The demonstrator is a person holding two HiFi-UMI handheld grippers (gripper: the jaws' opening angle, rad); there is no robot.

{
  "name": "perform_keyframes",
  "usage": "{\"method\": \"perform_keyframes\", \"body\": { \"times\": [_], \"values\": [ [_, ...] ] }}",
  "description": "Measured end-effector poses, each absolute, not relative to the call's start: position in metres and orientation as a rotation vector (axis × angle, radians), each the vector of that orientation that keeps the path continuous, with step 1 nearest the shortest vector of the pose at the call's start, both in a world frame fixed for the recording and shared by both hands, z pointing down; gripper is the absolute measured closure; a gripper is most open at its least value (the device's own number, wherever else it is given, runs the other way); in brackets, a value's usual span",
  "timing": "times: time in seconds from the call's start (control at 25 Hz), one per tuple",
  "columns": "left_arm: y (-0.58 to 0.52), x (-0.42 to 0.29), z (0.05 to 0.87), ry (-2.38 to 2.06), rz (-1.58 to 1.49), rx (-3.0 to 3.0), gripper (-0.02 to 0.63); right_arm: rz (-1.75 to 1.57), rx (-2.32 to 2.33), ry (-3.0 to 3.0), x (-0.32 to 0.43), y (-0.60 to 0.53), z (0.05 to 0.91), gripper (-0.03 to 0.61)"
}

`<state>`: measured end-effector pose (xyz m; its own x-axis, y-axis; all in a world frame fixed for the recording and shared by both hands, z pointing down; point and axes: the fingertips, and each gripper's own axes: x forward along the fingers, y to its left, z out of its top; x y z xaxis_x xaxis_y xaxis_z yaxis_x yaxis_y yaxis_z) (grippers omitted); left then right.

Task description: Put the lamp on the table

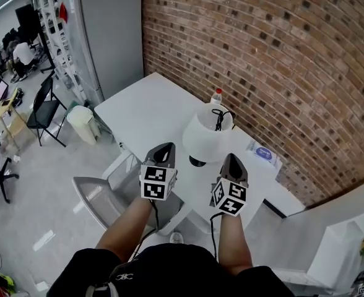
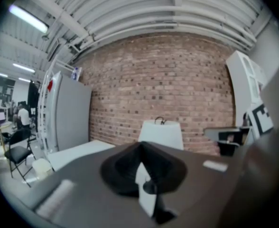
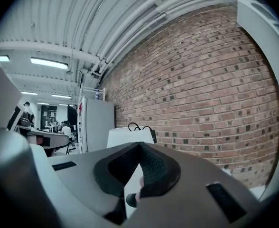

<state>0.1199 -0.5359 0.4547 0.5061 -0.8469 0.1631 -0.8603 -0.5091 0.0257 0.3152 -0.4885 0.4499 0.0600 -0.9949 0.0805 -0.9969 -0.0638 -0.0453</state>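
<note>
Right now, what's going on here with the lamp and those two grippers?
A person holds a gripper in each hand in front of a white lamp, which stands on the white table by the brick wall. The left gripper and right gripper are both shut and empty, and neither appears to touch the lamp.

black top [image 1: 169, 266], dark grey fingers [image 1: 164, 154], black-and-white marker cubes [image 1: 157, 182], thin black cables [image 1: 155, 218]
</note>
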Motion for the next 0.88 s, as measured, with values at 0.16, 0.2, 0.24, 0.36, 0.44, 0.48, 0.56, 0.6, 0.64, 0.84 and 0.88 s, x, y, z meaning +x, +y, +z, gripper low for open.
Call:
{"method": "perform_keyframes", "body": {
  "times": [0.16,0.2,0.24,0.36,0.44,0.48,0.56,0.6,0.64,0.84,0.88],
  "values": [
    [-0.519,0.12,0.447,-1.495,0.194,2.652,0.618,0.151,2.226,-2.164,0.299,-0.477,0.449,0.58],
    [-0.518,0.12,0.448,-1.493,0.197,2.65,0.618,0.161,2.22,-2.168,0.297,-0.476,0.45,0.58],
    [-0.517,0.119,0.449,-1.49,0.199,2.643,0.618,0.172,2.214,-2.169,0.295,-0.475,0.45,0.58],
    [-0.514,0.118,0.451,-1.483,0.193,2.619,0.618,0.197,2.201,-2.168,0.295,-0.473,0.451,0.58],
    [-0.514,0.119,0.451,-1.481,0.186,2.612,0.618,0.205,2.196,-2.172,0.296,-0.473,0.45,0.58],
    [-0.515,0.12,0.451,-1.481,0.185,2.61,0.618,0.208,2.195,-2.177,0.296,-0.475,0.45,0.58],
    [-0.516,0.121,0.453,-1.482,0.193,2.603,0.618,0.221,2.19,-2.188,0.297,-0.477,0.451,0.58],
    [-0.517,0.121,0.455,-1.482,0.199,2.599,0.618,0.23,2.187,-2.191,0.297,-0.478,0.453,0.58],
    [-0.517,0.121,0.458,-1.48,0.205,2.593,0.618,0.239,2.184,-2.193,0.297,-0.478,0.455,0.58],
    [-0.523,0.121,0.466,-1.474,0.218,2.569,0.618,0.269,2.174,-2.2,0.298,-0.485,0.462,0.58],
    [-0.525,0.121,0.467,-1.474,0.219,2.565,0.618,0.274,2.172,-2.202,0.298,-0.487,0.462,0.58]
  ]
}}
